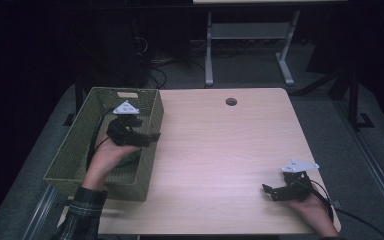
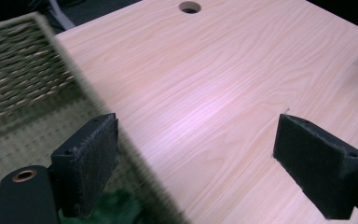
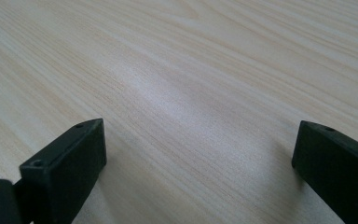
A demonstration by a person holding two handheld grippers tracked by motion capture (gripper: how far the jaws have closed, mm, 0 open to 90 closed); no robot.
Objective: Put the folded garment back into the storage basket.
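High view is showing the left gripper point(image 1: 152, 136) hovering over the woven green basket point(image 1: 70, 155) at the table's point(image 1: 220, 150) left edge, its jaws pointing out across the basket's right wall toward the bare wood. Left gripper view is showing those jaws standing wide apart with nothing between them; the basket's near rim point(image 2: 98, 112) is cutting across the lower left, and something green point(image 2: 116, 207) is lying blurred at the bottom of the basket, just under the left jaw, too indistinct to name. A round cable hole point(image 1: 231, 101) is sitting at the table's far edge. The right gripper point(image 1: 266, 190) is resting near the table's front right corner, well apart from the basket, and the right gripper view is showing its jaws spread open over plain wood grain.
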